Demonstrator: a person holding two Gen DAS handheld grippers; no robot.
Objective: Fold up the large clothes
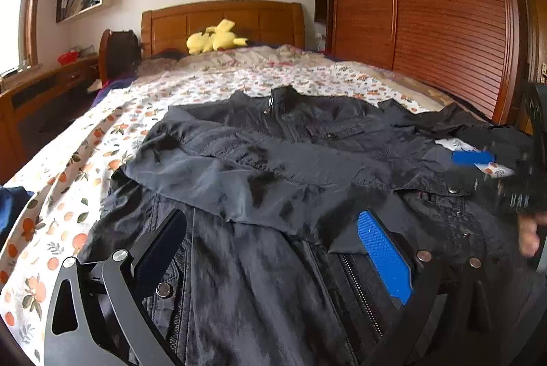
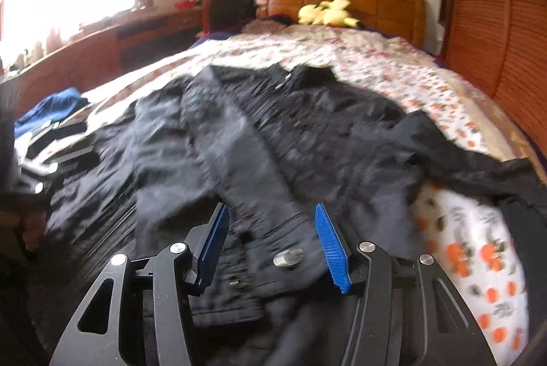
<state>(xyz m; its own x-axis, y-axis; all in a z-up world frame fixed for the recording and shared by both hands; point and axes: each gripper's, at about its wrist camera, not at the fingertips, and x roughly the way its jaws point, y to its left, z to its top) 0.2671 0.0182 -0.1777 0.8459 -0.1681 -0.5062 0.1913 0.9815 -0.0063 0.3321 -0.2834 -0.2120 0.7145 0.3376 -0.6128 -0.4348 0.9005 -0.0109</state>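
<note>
A black jacket [image 1: 273, 161] is lying spread on the floral bed [image 1: 85, 167], collar at 12 o'clock; no writing is legible. Left gripper [image 1: 273, 249] is gaping wide over it; right gripper [image 2: 271, 239] is hovering half-open, holding nothing

No legible text, label, brand or number anywhere in either view.
</note>
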